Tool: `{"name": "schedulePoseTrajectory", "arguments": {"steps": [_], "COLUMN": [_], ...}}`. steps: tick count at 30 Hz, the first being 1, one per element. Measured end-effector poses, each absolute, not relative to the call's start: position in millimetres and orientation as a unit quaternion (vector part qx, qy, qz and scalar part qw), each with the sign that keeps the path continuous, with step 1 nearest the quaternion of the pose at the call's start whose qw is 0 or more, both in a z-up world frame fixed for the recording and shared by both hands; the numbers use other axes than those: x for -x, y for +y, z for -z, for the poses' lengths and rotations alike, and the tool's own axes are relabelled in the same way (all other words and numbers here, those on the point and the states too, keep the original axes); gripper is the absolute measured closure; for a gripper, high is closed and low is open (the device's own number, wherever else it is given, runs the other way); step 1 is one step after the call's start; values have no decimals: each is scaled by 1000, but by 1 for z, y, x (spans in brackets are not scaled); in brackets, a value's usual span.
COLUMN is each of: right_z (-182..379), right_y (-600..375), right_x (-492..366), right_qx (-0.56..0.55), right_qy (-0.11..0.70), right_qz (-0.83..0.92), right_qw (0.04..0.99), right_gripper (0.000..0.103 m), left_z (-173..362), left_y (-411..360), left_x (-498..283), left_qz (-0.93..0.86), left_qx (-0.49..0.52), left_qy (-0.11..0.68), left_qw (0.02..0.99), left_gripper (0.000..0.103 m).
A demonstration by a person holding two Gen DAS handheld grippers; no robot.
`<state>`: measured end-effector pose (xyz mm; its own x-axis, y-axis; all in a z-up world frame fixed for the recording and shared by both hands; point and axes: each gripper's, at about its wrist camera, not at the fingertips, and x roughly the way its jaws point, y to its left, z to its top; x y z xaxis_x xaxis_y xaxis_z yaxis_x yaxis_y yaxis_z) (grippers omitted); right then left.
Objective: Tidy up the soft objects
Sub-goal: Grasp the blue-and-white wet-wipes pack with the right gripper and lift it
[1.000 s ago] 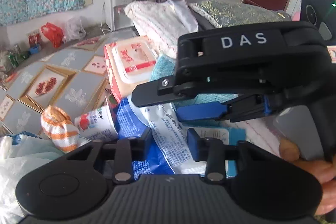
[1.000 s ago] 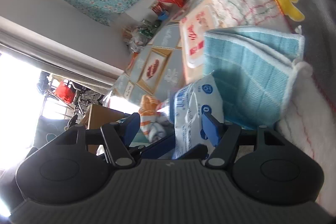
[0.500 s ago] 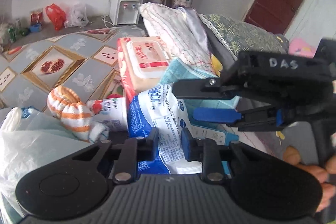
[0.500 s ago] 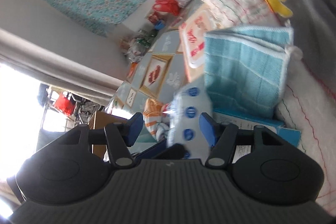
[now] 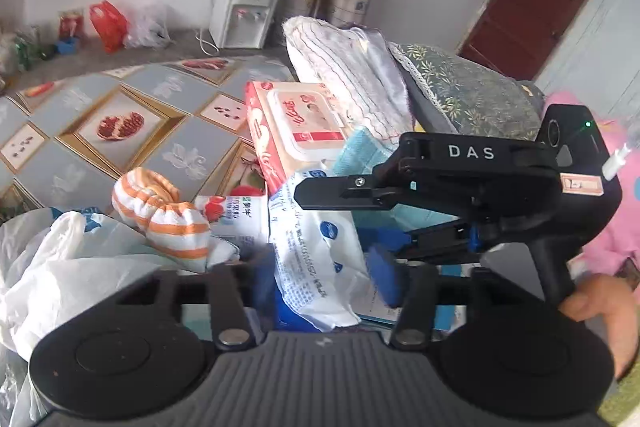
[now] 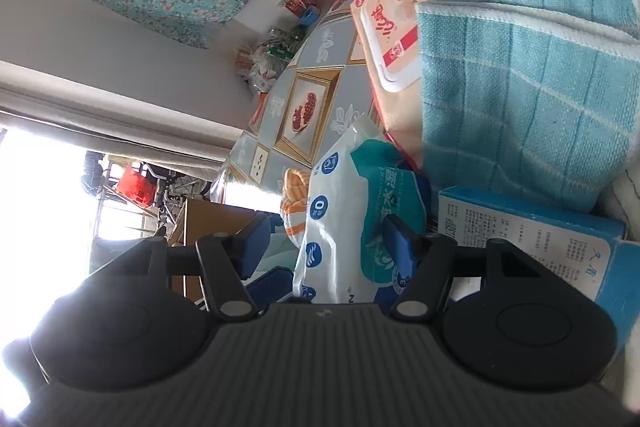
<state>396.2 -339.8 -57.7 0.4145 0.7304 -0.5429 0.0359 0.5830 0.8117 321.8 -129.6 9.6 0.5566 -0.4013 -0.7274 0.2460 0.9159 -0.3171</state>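
Pack (image 5: 320, 259) of wipes, white and blue, stands on edge low in the left view's middle, leaning against the clutter on the bed. The big change is in the left gripper (image 5: 322, 273). Half a second ago its pads were pinched tight on the pack's lower end. Now the jaws are opening, with the pack between them but no longer squeezed. The left view has also drawn back, so more of the floor mat shows.

The right gripper (image 6: 326, 243) is spread about as wide as before and brackets the same pack. Its pad at 3 o'clock rests on the teal face, while its pad at 9 o'clock stands clear of the white edge. In the right view the pack has turned to show that teal printed face rather than its narrow side.

Around the pack:
- The blanket (image 5: 344, 75) is heaped at 12 o'clock.
- The towel (image 6: 520, 87) lies at 1 o'clock, just beyond the pack.
- The tub (image 5: 304, 131) of wipes touches it at 12 o'clock.
- The blue box (image 6: 540, 247) lies under it at 3 o'clock.
- The sock (image 5: 160, 211) sits at 9 o'clock.

This looks like a release, so neither gripper has a hold on the pack. The pack seems only propped, so it may flop sideways unless the right jaws close on it.
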Motion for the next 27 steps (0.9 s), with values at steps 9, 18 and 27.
{"name": "schedulePoseTrajectory", "arguments": {"steps": [9,18,27], "right_z": [66,69,0], "right_y": [-348,-357,-368], "right_x": [-401,-400,-347], "right_qx": [-426,-461,-430], "right_qy": [481,471,428], "right_qz": [-244,-250,-283], "right_qw": [726,709,743], "right_gripper": [40,40,40], "left_z": [7,5,-48], "left_y": [-142,-136,-136], "left_x": [-344,-348,-292], "left_qz": [186,172,195], "left_qx": [79,105,128], "left_qy": [465,464,414], "left_qw": [862,862,880], "left_gripper": [44,66,67]}}
